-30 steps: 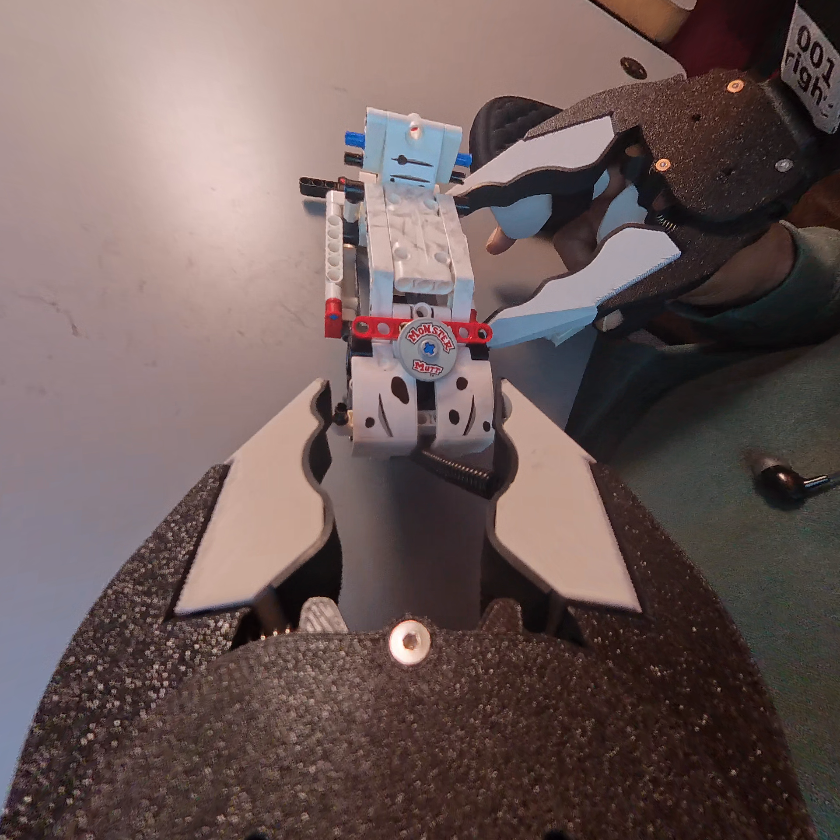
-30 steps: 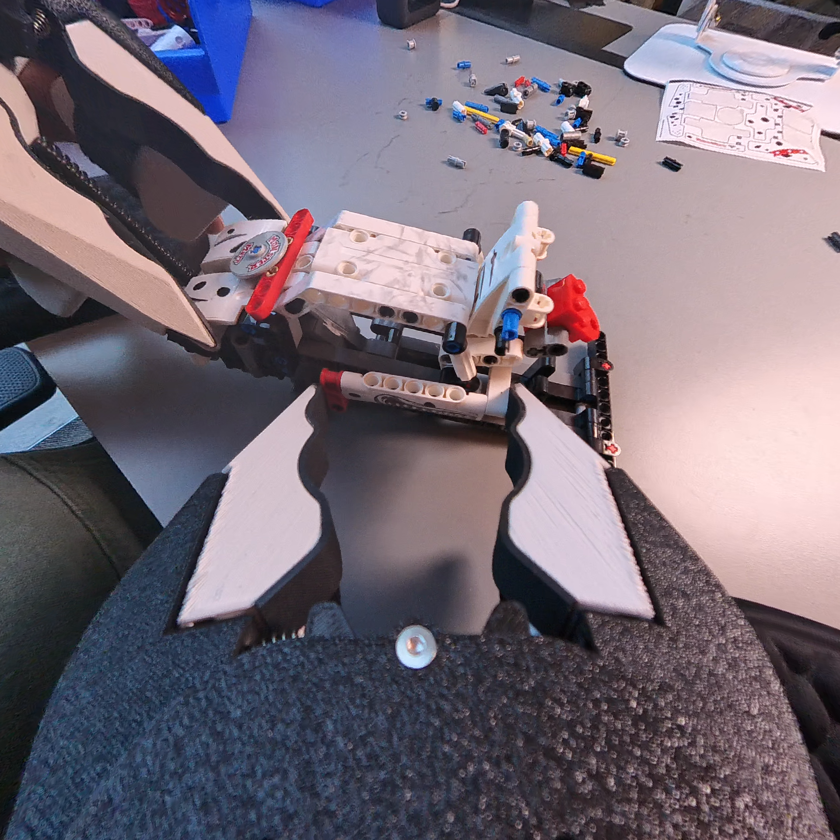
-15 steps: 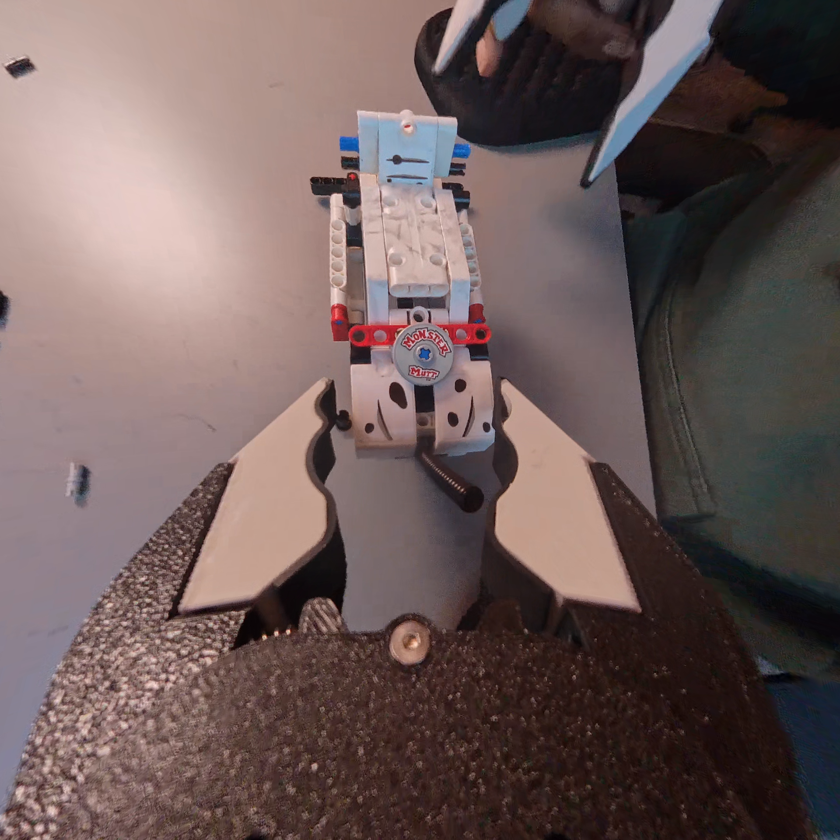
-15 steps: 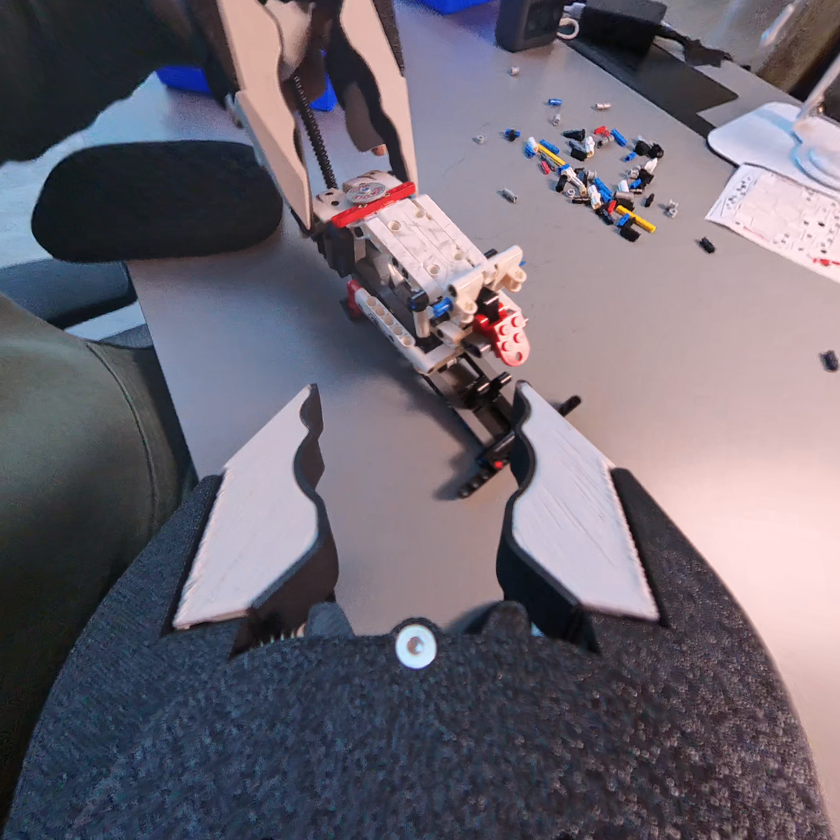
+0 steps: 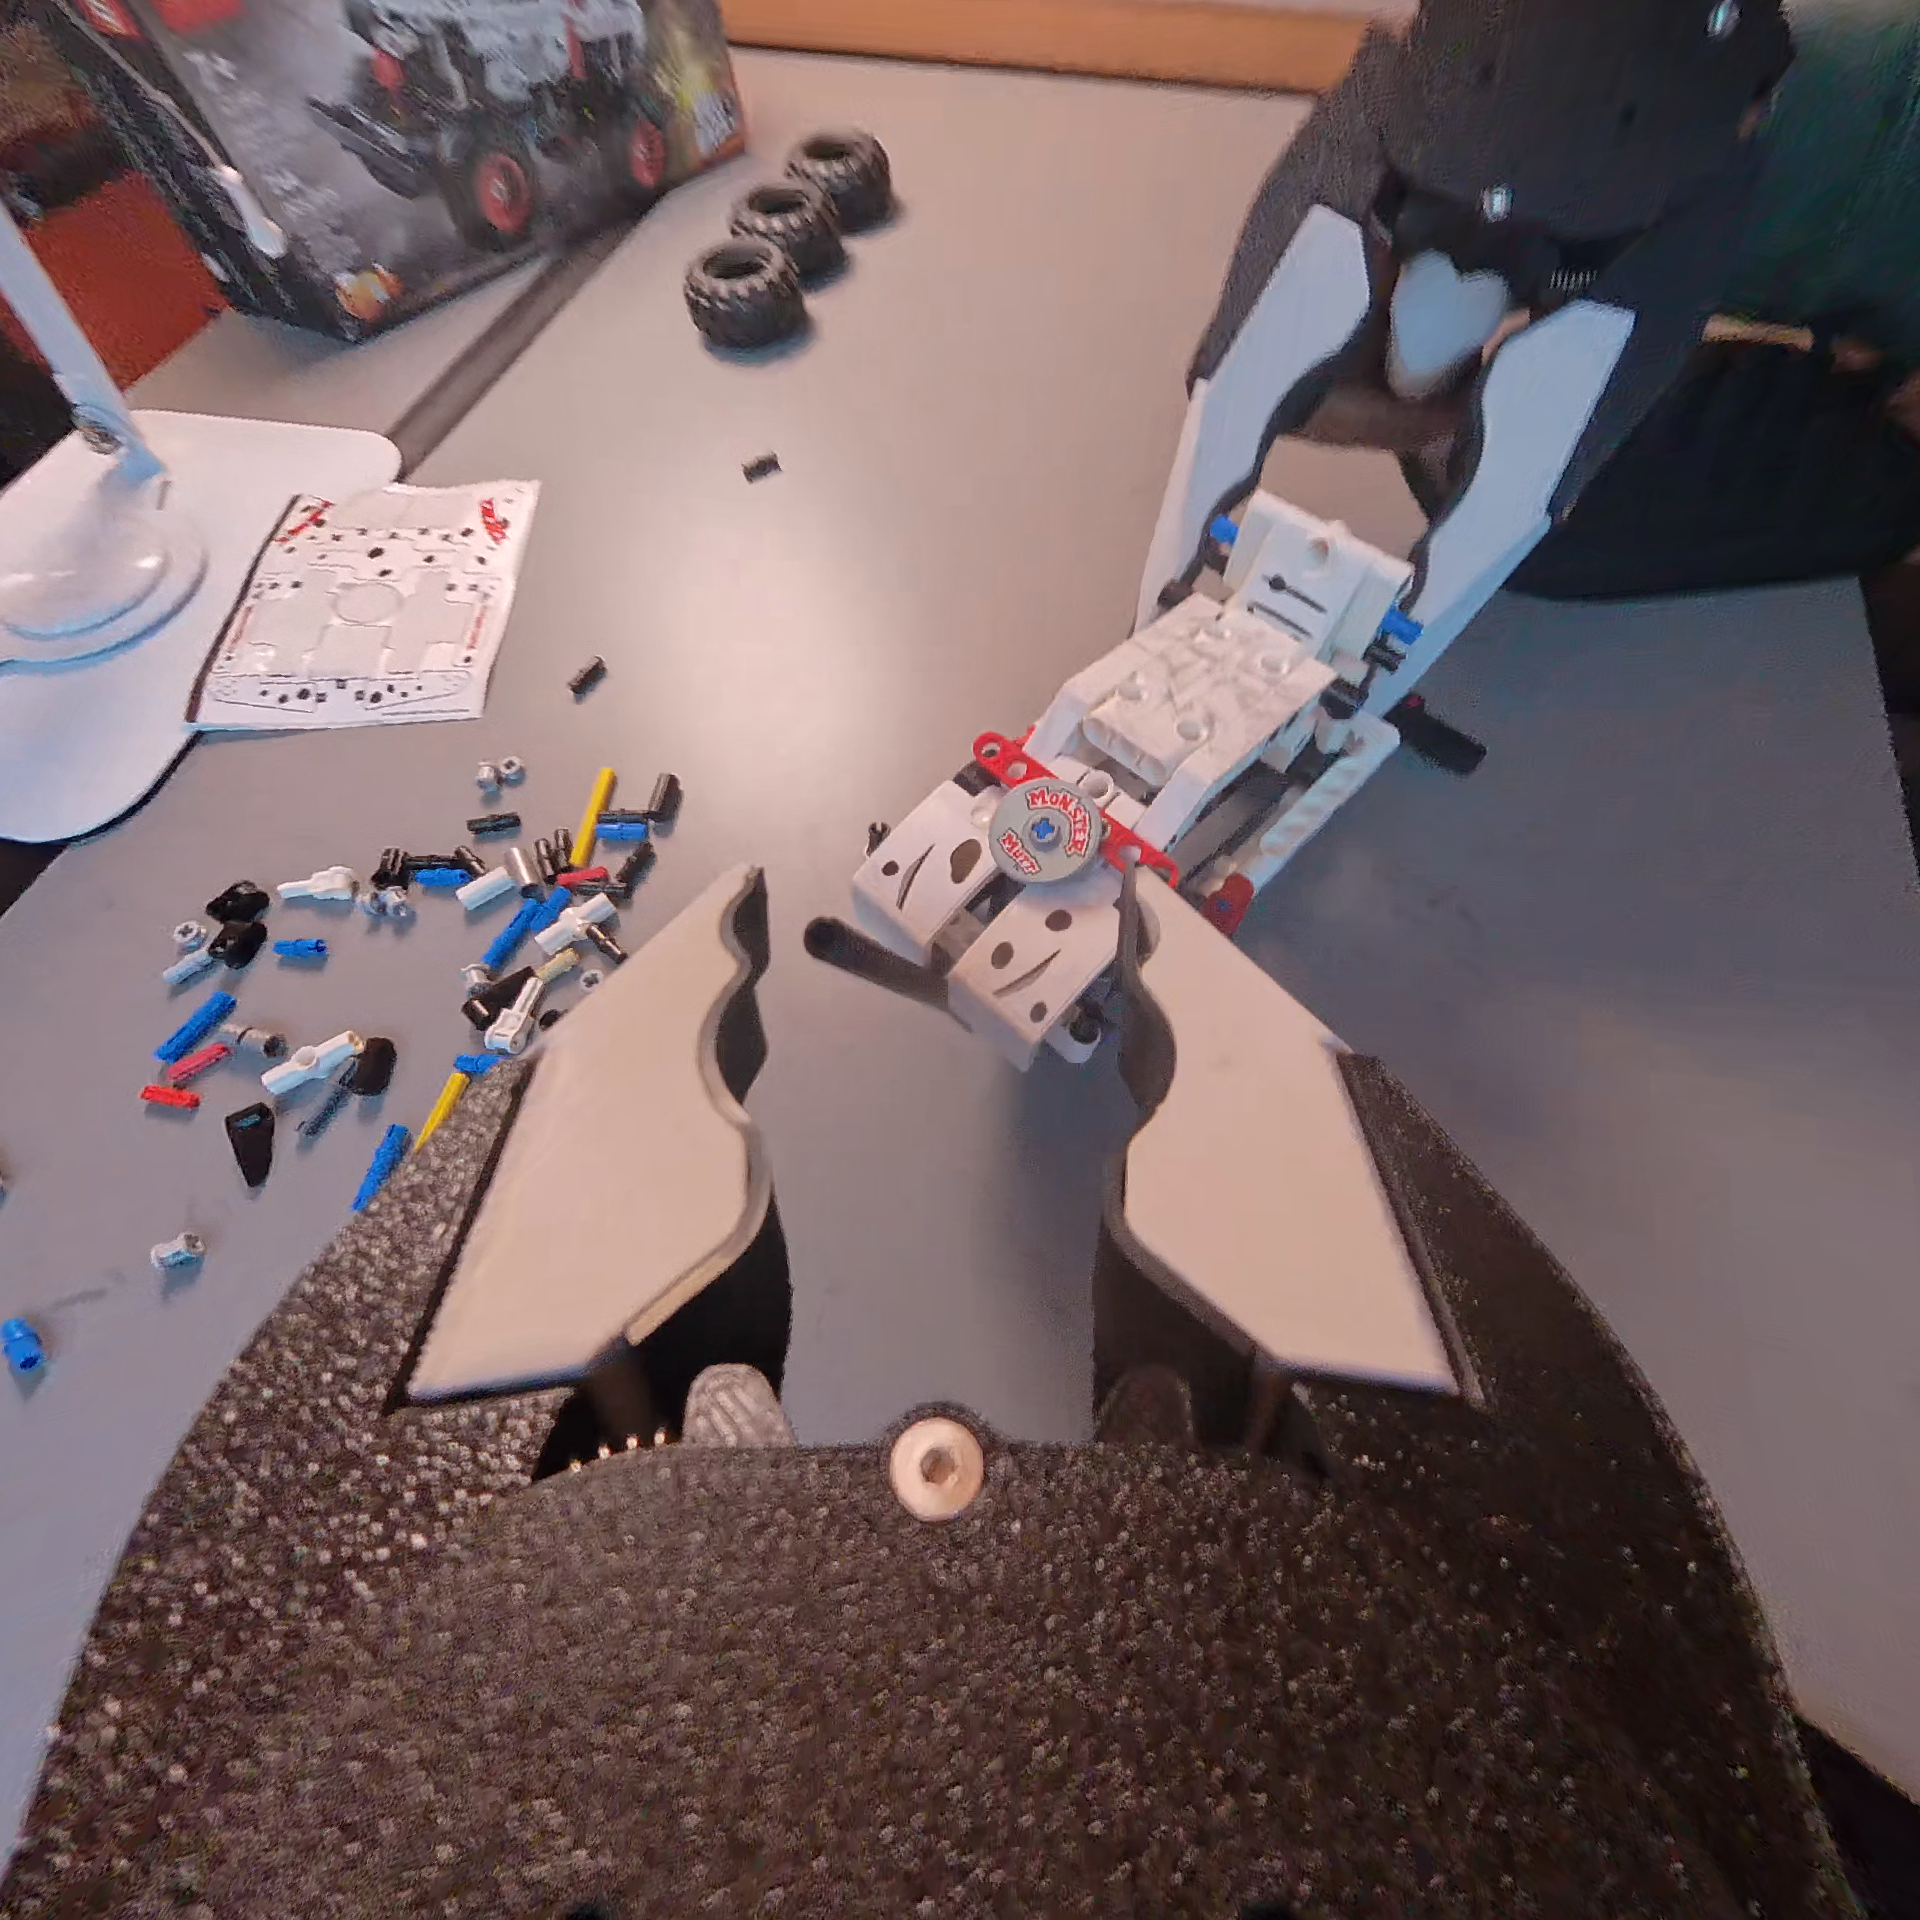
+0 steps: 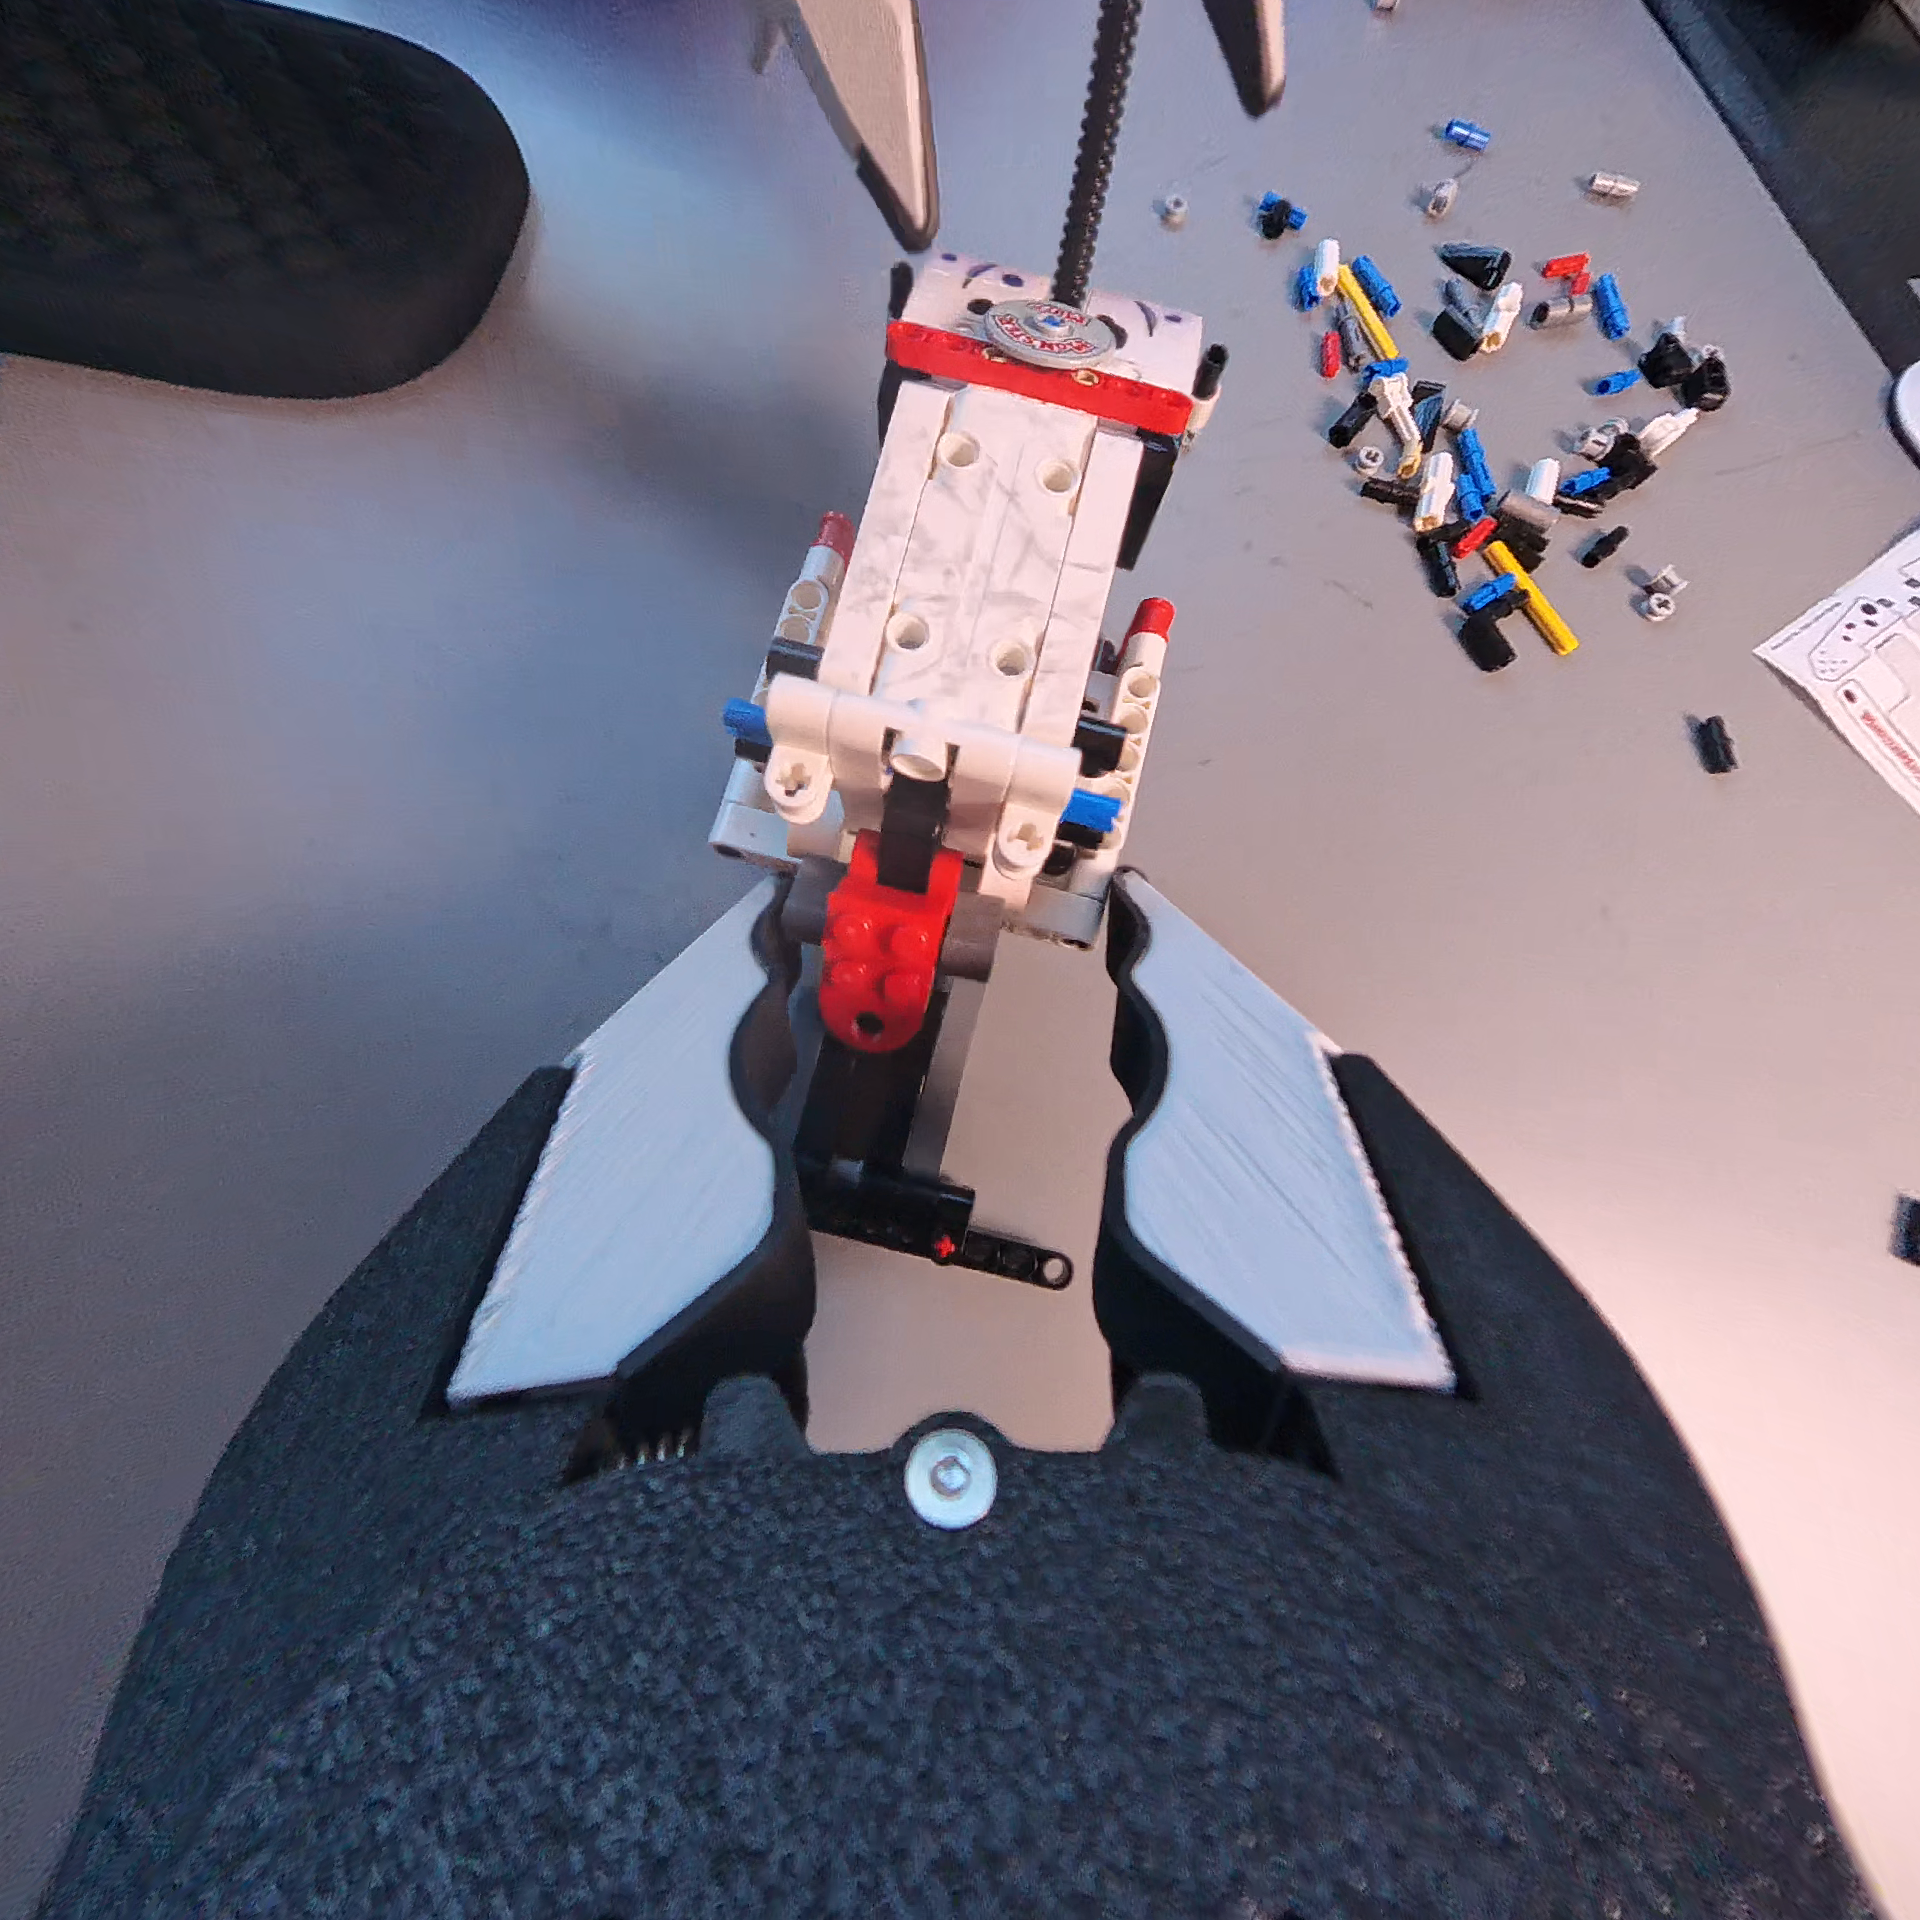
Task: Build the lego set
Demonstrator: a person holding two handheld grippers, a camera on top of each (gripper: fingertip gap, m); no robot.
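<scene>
The lego model is lying on the grey table, a white, partly built body with a red cross beam and a round grey badge at its spotted end.

Left gripper: its fingers are standing spread apart and are holding nothing. The right-hand finger is sitting just beside the spotted end of the model; whether it is touching cannot be told. A black ribbed rod is projecting from that same end into the gap between the fingers.

Right gripper: its jaws are likewise standing released. They are flanking the model's opposite end, where a red studded piece and a black frame are lying between the fingers. Contact with the model cannot be confirmed.

To the left of the model in the left wrist view, loose small parts are lying scattered. Beyond them, a sticker sheet is lying flat. Farther from the model, three black tyres are standing in a row beside the set's box.
</scene>
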